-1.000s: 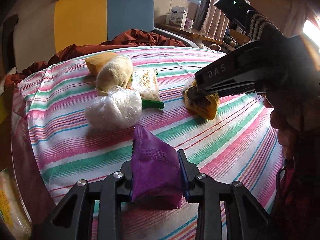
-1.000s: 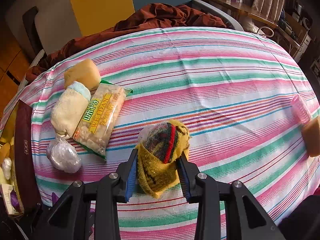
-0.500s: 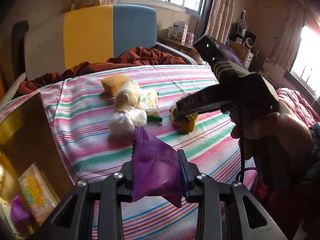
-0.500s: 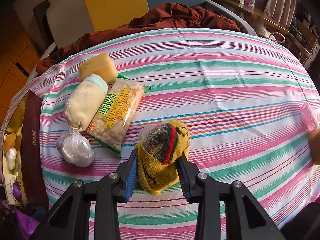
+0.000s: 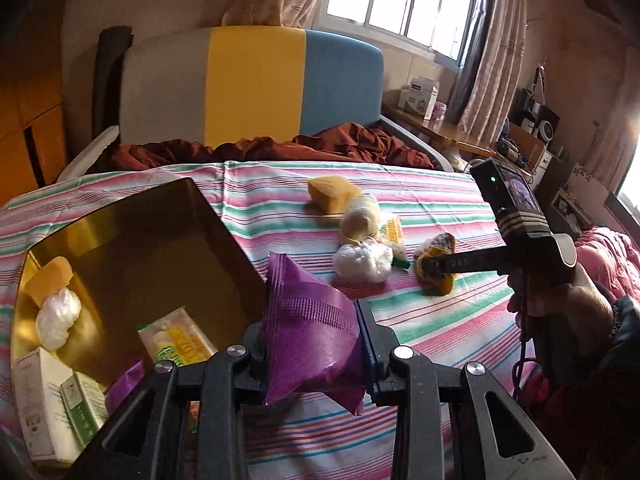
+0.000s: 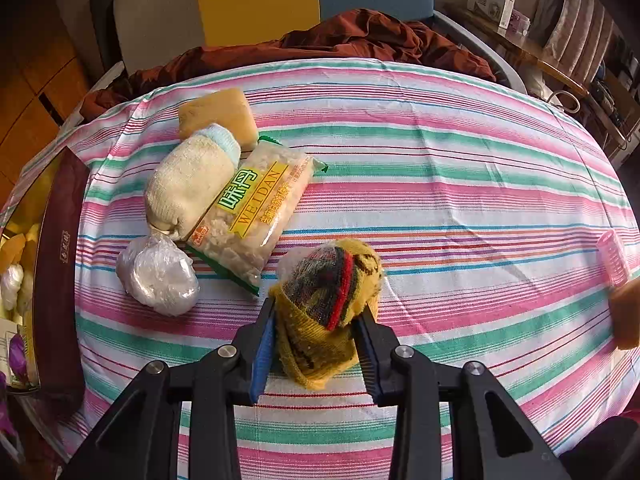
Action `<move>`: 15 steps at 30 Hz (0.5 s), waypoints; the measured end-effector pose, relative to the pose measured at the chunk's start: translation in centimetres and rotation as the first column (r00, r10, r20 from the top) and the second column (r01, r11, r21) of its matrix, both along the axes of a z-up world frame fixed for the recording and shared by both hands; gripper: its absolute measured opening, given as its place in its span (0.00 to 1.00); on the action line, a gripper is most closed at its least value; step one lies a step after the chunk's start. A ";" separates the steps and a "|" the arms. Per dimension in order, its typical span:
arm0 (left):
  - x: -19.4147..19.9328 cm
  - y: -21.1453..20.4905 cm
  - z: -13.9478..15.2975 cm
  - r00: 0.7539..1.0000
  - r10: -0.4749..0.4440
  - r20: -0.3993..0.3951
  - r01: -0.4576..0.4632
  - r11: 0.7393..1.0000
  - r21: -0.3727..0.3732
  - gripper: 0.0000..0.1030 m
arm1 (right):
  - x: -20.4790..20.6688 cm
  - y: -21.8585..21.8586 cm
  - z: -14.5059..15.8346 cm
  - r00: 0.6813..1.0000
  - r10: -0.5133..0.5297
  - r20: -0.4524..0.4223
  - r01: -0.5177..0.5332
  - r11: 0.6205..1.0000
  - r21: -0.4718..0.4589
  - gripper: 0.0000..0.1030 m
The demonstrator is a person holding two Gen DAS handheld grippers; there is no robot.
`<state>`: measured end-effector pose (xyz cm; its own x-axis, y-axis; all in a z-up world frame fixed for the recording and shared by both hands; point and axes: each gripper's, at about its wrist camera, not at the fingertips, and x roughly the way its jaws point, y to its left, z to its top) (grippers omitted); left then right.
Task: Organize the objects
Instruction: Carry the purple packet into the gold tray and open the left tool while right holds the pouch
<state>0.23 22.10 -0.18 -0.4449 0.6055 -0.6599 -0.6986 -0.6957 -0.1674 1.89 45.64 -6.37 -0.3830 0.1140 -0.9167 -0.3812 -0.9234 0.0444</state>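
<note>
My left gripper (image 5: 316, 344) is shut on a purple packet (image 5: 310, 336), held above the striped cloth just right of the gold box (image 5: 132, 240). My right gripper (image 6: 318, 334) is shut on a rolled yellow knitted sock (image 6: 328, 304) that rests on the cloth; from the left wrist view that right gripper (image 5: 430, 268) pinches the sock (image 5: 438, 248). On the cloth lie a WEIDAN snack bag (image 6: 256, 216), a cream sock roll (image 6: 192, 180), a clear plastic bundle (image 6: 158, 276) and a tan sponge (image 6: 218, 114).
The gold box holds a sponge (image 5: 50, 282), a plastic bundle (image 5: 58, 318), a snack bag (image 5: 178, 340) and small cartons (image 5: 48, 400). A pink hair roller (image 6: 614, 256) and another sponge (image 6: 628, 312) lie at the right edge. A rust blanket (image 6: 352, 36) and a headboard stand behind.
My left gripper with the purple packet has risen and swung left, bringing the open gold box into view. The right gripper has stayed on the yellow sock, shifting only a little.
</note>
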 end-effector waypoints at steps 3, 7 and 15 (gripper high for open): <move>-1.4 -2.0 0.3 0.998 0.066 0.003 -0.066 0.998 0.004 0.33 | -0.1 -0.2 0.0 1.000 0.008 0.003 -0.008 1.000 0.009 0.36; -3.4 -4.9 0.4 0.987 0.160 0.000 -0.160 0.987 0.002 0.33 | -0.2 -0.4 -0.1 1.000 0.012 0.006 -0.012 1.000 0.020 0.36; -7.3 -9.7 -0.5 0.951 0.310 -0.011 -0.310 0.950 -0.049 0.33 | -0.3 -1.1 -0.2 0.999 0.027 0.022 -0.029 0.998 0.060 0.36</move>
